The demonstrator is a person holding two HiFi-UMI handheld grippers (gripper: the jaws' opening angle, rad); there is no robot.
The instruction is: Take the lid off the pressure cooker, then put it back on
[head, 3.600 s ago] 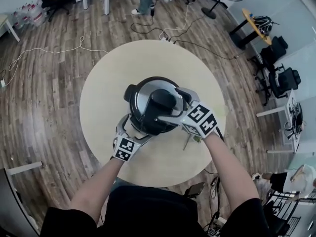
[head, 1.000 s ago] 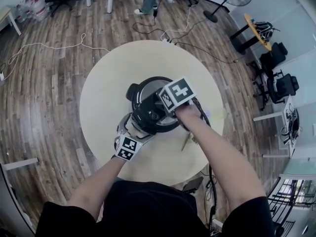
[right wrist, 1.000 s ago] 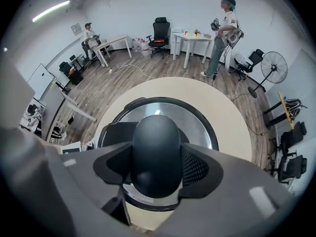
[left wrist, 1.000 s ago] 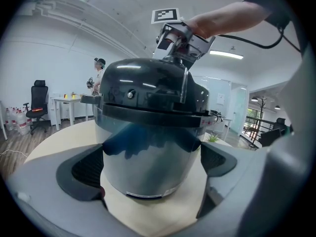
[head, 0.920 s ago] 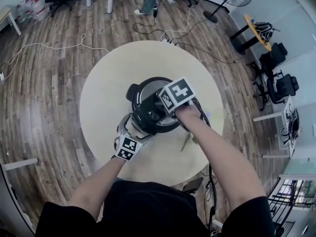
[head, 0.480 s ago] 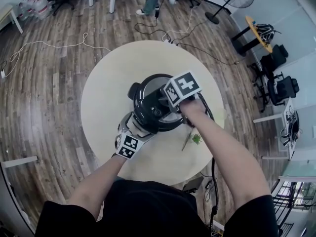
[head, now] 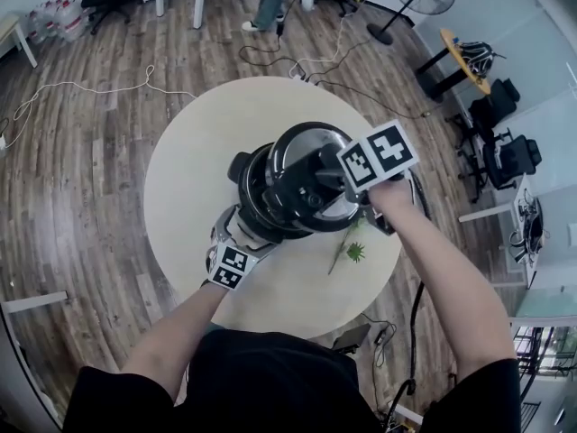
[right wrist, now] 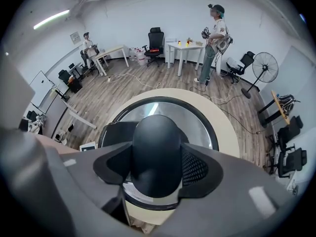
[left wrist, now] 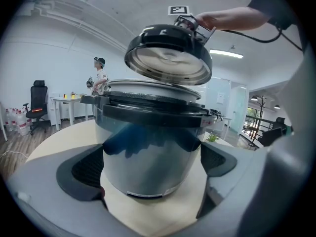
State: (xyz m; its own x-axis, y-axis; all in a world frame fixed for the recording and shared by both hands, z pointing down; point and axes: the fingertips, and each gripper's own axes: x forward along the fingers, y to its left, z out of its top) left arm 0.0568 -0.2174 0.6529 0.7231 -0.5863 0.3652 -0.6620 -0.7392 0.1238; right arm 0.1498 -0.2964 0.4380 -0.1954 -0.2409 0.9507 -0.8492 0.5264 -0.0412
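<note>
the lid (head: 311, 174) hangs tilted just above the open pressure cooker (left wrist: 148, 132), apart from its rim, with the right tool (right wrist: 157, 164) pinching the black handle (right wrist: 155, 147) on its top from both sides. it looks like a heavy, rigid piece of steel and plastic, and the smooth rounded handle could slip or let the lid swing, so a hold square across the handle's middle seems soundest. the left tool (left wrist: 150, 169) clasps the cooker's lower wall, pads against either side, steadying it on the bench (head: 189, 179).
</note>
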